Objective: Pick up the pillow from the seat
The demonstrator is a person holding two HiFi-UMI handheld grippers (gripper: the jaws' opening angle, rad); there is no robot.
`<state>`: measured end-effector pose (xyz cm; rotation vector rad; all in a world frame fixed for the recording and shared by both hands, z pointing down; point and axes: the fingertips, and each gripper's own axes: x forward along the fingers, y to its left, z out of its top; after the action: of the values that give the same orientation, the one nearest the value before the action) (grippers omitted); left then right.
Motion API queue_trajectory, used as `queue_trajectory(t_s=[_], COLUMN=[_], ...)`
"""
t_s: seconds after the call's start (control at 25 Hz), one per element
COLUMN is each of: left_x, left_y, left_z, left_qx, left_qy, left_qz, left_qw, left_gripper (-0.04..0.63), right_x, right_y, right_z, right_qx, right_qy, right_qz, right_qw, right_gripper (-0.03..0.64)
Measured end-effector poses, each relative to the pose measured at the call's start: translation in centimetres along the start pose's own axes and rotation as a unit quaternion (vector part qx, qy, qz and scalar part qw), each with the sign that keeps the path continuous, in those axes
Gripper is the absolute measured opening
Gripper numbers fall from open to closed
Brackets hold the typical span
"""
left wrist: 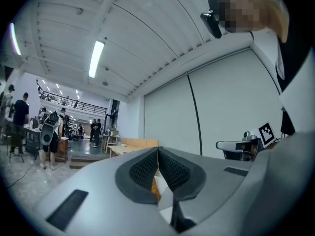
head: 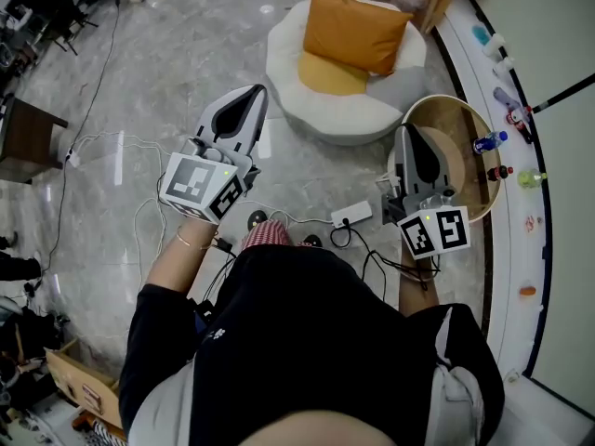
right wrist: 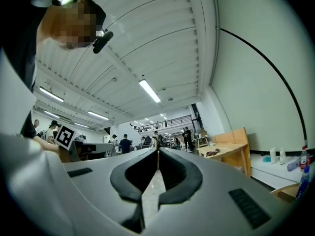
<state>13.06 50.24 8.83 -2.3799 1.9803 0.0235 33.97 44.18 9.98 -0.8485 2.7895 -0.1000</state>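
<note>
A round white upholstered seat (head: 344,110) carries a square orange fabric pillow (head: 358,31), plump and smooth, leaning upright against its back and hiding part of a yellow cushion (head: 330,74). The left gripper (head: 257,91) and right gripper (head: 409,130), well short of the seat, have their jaws clenched on nothing. The left gripper view shows only an orange sliver.

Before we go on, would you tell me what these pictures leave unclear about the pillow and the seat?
Head view: the orange pillow overlaps the yellow cushion on the seat, hiding its far part.
Left gripper view: the shut left claw blocks almost all of pillow and seat.
Right gripper view: neither shows.
Head view: the ledge items are too small to name.
</note>
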Motion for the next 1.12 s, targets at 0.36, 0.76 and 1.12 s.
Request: queue_trajectory(t_s=[0.36, 0.76, 1.12], left_x=[1.6, 3.2, 4.3], left_y=[2.3, 9.9, 16.8], left_z=[0.7, 0.4, -0.9], left_qx=[0.032, 0.024, 0.002], left_qy=[-0.011, -0.011, -0.004], left_qz=[-0.037, -0.072, -0.097], left_qw=[0.9987, 0.9971, 0.9952], left_gripper=[0.011, 0.011, 0.011], right_x=[3.4, 10.2, 15.2], right_y=[0.9, 3.7, 5.1], right_z=[-0.3, -1.6, -3.1], right_qx=[-0.008, -0.01, -0.018], right_qy=[-0.004, -0.011, -0.001], right_qz=[-0.004, -0.036, -0.08], right_qw=[1.0, 0.999, 0.997], right_gripper=[0.023, 0.023, 0.023])
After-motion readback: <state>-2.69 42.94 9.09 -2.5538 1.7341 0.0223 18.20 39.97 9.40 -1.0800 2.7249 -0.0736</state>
